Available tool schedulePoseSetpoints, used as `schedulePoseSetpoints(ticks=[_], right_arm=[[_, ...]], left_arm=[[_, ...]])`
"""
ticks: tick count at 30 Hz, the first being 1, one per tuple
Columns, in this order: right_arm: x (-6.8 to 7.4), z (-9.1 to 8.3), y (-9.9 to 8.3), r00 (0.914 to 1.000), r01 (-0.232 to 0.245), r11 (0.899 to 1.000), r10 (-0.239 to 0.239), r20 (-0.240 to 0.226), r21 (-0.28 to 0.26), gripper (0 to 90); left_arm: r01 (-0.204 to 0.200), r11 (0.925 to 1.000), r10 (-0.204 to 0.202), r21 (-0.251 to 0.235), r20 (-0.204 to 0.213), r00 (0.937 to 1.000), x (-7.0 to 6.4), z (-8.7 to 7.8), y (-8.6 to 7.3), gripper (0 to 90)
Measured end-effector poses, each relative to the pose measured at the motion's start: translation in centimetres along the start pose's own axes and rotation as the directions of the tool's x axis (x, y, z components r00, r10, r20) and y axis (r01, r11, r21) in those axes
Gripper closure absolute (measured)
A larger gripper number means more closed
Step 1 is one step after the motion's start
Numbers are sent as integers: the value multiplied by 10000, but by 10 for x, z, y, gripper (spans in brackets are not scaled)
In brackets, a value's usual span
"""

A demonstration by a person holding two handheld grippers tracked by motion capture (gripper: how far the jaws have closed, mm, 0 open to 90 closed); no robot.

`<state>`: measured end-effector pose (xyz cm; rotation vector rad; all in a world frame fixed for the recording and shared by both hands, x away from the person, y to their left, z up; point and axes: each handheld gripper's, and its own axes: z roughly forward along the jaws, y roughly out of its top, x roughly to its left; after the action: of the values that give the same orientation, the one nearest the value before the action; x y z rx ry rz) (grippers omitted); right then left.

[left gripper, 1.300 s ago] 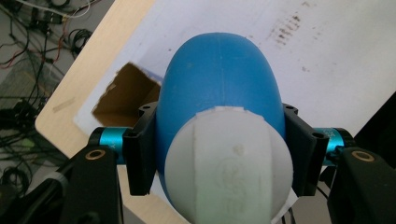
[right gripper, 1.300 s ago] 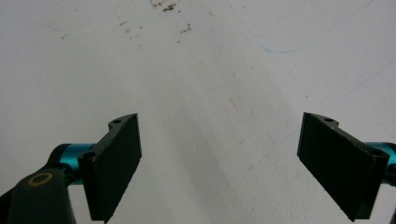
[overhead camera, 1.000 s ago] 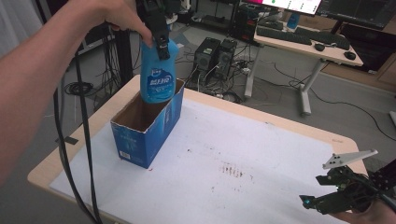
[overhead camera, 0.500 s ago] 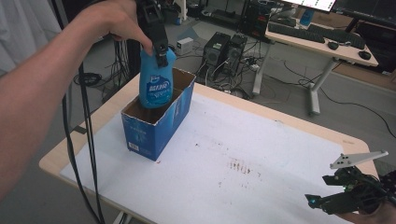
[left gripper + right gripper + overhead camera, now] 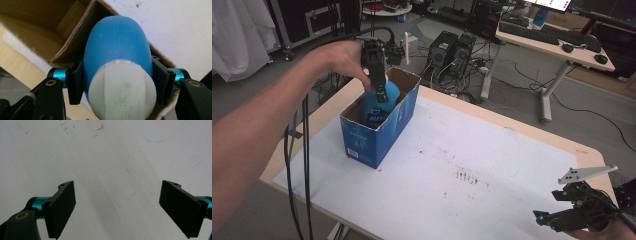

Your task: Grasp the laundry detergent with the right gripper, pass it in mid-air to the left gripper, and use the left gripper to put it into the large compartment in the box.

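Blue bottle [image 5: 382, 100] sits most of the way down inside the blue cardboard box [image 5: 379, 135] in the high view. My left gripper [image 5: 374, 67] holds it near the top, and my hand [image 5: 337, 60] is right above the box. The box stands at the far left part of the white table [image 5: 492, 165]. My right gripper [image 5: 574, 215] waits well apart, at the near right corner, with nothing in it.

From the left gripper view, my two black jaws squeeze the bottle [image 5: 117, 50] just under its white cap [image 5: 122, 90]. Brown box walls [image 5: 72, 40] are all around it.

From the right gripper view, my jaws are spread wide over the bare table top [image 5: 112, 157].

I think the job is nearly done. What is left is to set the bottle on the box floor, let go, and lift my left gripper out.
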<state>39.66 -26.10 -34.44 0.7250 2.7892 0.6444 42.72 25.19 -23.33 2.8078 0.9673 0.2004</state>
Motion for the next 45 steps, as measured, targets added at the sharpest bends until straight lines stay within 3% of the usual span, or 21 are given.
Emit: schedulePoseSetpoints(ticks=[3, 5, 8, 12, 15, 18, 25, 45], right_arm=[[1, 3, -1, 10000, 72, 9999, -73, 10, 108, 133], [1, 4, -1, 10000, 60, 9999, -61, 15, 130, 133], [1, 5, -2, 10000, 44, 9999, -44, -3, 122, 133], [2, 8, -2, 10000, 31, 9998, -31, -15, 215, 133], [1, 9, -2, 10000, 71, 9997, -71, 3, 220, 133], [2, 10, -3, 10000, 99, 9997, -99, 1, 238, 133], [3, 9, -2, 10000, 69, 9998, -70, 38, 177, 133], [6, 7, -1, 9997, 136, 9999, -138, 216, 104, 133]], left_arm=[[-806, 9966, 806, 155, -3, 9967, -2, 11, -3, 381], [-1104, 9937, 1103, 191, 86, 9939, -1, 17, -4, 381], [-1165, 9929, 1161, 238, 171, 9931, 0, 22, -6, 381], [-1686, 9851, 1678, 336, 257, 9855, -1, 36, -11, 381], [-1729, 9849, 1726, 116, 248, 9847, -1, 38, -12, 381], [-1904, 9816, 1899, 123, 304, 9813, 0, 38, -14, 380], [-1937, 9810, 1934, 77, 317, 9806, 0, 39, -15, 379], [-1761, 9844, 1759, 40, 289, 9840, 1, 40, -13, 337]])
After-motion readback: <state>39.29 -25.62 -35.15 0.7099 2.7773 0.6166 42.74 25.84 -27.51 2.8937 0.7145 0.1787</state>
